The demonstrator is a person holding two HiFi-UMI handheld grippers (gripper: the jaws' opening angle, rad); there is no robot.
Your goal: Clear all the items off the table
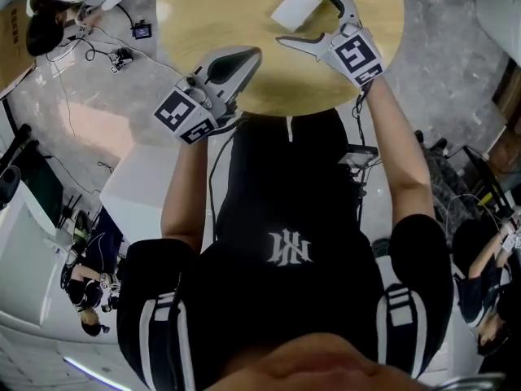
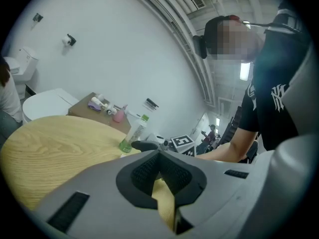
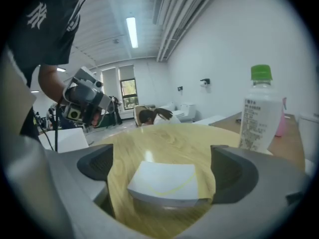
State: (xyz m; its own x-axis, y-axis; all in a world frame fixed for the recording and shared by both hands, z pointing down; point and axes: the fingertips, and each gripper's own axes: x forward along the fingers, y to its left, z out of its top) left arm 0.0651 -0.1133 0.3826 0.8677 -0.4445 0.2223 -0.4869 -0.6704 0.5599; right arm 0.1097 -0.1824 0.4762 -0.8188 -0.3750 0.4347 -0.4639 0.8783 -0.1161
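A flat white box [image 1: 297, 6] lies on the round wooden table [image 1: 203, 6]. My right gripper [image 1: 308, 15] stands open around it, one jaw on each side, and the pads do not touch it. In the right gripper view the white box [image 3: 167, 185] sits between the wide jaws of the right gripper [image 3: 163, 167], and a clear bottle with a green cap [image 3: 259, 113] stands to the right. My left gripper [image 1: 236, 63] is shut and empty at the table's near edge. In the left gripper view the left gripper [image 2: 158, 158] has its pads together, with the bottle [image 2: 133, 133] beyond.
A person's torso stands close against the table's near edge. A white low stand [image 1: 142, 190] is on the floor at the left, with cables [image 1: 114, 55] near it. A side table [image 2: 82, 111] holding small bottles stands behind the round table. Seated people are around the room's edges.
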